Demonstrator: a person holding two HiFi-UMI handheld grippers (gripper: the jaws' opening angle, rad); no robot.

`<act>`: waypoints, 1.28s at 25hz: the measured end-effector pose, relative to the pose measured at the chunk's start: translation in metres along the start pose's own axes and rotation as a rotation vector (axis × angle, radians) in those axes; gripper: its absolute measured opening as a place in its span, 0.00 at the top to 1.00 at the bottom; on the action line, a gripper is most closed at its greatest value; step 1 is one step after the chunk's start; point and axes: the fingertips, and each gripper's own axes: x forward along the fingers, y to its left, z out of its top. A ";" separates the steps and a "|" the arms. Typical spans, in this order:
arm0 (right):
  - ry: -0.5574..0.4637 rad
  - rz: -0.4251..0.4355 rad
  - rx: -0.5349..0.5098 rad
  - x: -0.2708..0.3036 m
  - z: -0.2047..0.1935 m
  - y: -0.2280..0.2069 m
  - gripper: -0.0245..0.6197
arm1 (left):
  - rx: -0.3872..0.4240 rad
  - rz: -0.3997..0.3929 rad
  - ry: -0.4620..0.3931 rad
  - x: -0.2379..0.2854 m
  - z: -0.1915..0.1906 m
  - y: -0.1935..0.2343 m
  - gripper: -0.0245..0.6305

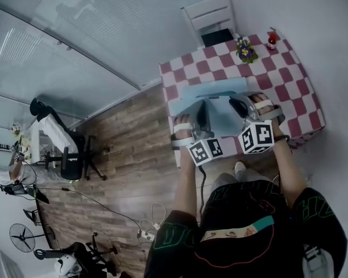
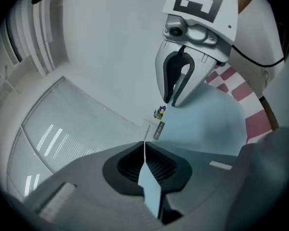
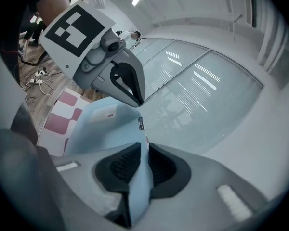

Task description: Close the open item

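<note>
Pale blue cover: thin, matte, dark label near the edge. It is raised over the checkered table. Left gripper is clamped on its rim. Right gripper, at left's three o'clock, likewise.

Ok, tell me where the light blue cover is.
Head view: the light blue cover lies near-left on the checkered table, its near edge clamped by the left gripper and right gripper.

An office: glass partition, swivel chair, fan.
</note>
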 end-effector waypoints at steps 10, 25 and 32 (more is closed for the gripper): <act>0.032 0.054 -0.001 0.045 -0.024 -0.011 0.88 | -0.088 -0.108 0.022 0.041 -0.018 -0.029 0.94; 0.162 0.263 0.041 0.144 -0.088 0.010 0.88 | -0.165 -0.271 0.031 0.118 -0.065 -0.067 0.94; 0.222 0.337 0.122 0.179 -0.111 0.035 0.96 | -0.171 -0.353 0.037 0.144 -0.082 -0.079 0.94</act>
